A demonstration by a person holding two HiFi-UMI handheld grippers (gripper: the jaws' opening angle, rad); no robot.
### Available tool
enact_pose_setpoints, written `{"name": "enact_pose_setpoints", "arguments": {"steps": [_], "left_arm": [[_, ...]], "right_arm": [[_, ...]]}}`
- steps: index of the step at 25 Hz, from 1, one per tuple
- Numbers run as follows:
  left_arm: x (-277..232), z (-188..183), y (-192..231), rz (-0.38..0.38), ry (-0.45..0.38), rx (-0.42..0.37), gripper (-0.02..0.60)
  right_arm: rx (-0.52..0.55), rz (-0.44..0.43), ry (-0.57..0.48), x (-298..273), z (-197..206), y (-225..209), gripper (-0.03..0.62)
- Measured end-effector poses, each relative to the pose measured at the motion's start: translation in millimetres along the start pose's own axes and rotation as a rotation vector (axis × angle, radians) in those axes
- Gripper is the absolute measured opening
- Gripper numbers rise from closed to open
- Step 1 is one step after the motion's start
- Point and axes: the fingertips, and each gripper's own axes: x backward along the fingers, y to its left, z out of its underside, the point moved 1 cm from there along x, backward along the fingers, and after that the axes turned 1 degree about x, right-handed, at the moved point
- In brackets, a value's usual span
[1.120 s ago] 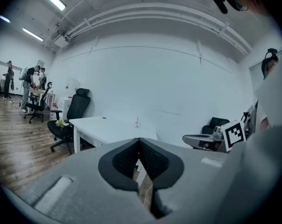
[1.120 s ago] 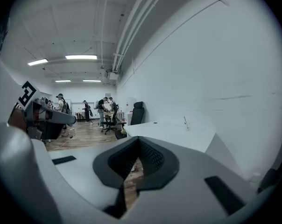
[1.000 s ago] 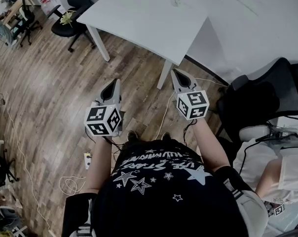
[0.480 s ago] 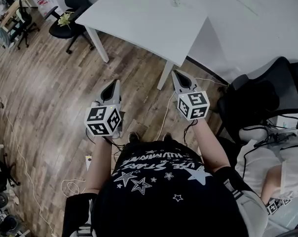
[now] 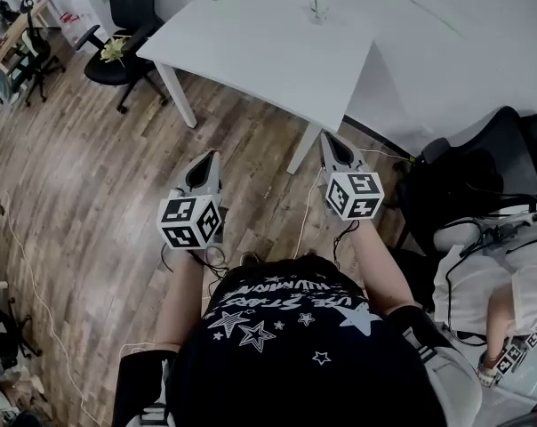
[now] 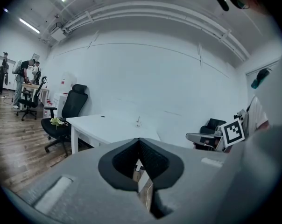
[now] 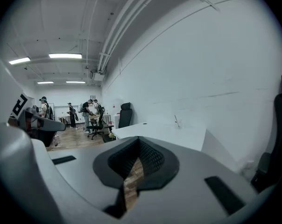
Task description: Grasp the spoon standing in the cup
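Currently holding left tongs (image 5: 206,157) and right tongs (image 5: 332,139) closed and empty, well short of the worktop (image 5: 251,47), aiming at the spoon (image 5: 316,4) standing upright in the cup (image 5: 318,12) far ahead (right tongs sitting nearer).

Both grippers held out ahead of the body, jaws closed and empty.
The left gripper (image 5: 210,157) and the right gripper (image 5: 330,138) are held side by side but apart, pointed forward and slightly downward. Each pair of jaws is seen pressed together with nothing between. The left forearm (image 5: 181,301) and right forearm (image 5: 373,265) are stretched forward.
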Motion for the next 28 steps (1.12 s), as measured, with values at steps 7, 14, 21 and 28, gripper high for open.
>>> {"name": "enact_pose_setpoints", "arguments": {"steps": [7, 14, 21, 28], "left_arm": [[-1, -2, 35, 0.025, 0.015, 0.004, 0.008], [-14, -2, 42, 0.065, 0.021, 0.001, 0.008], [-36, -18, 70, 0.039, 0.015, 0.004, 0.008], [-95, -34, 90, 0.025, 0.026, -0.009, 0.008]], "right_arm": [[0.004, 0.036, 0.022, -14, 7, 22, 0.009], [0.022, 0.038, 0.060, -28, 15, 26, 0.009], [0.015, 0.034, 0.067, -75, 11, 20, 0.009], [-0.015, 0.041, 0.067, -135, 6, -18, 0.009]]}}
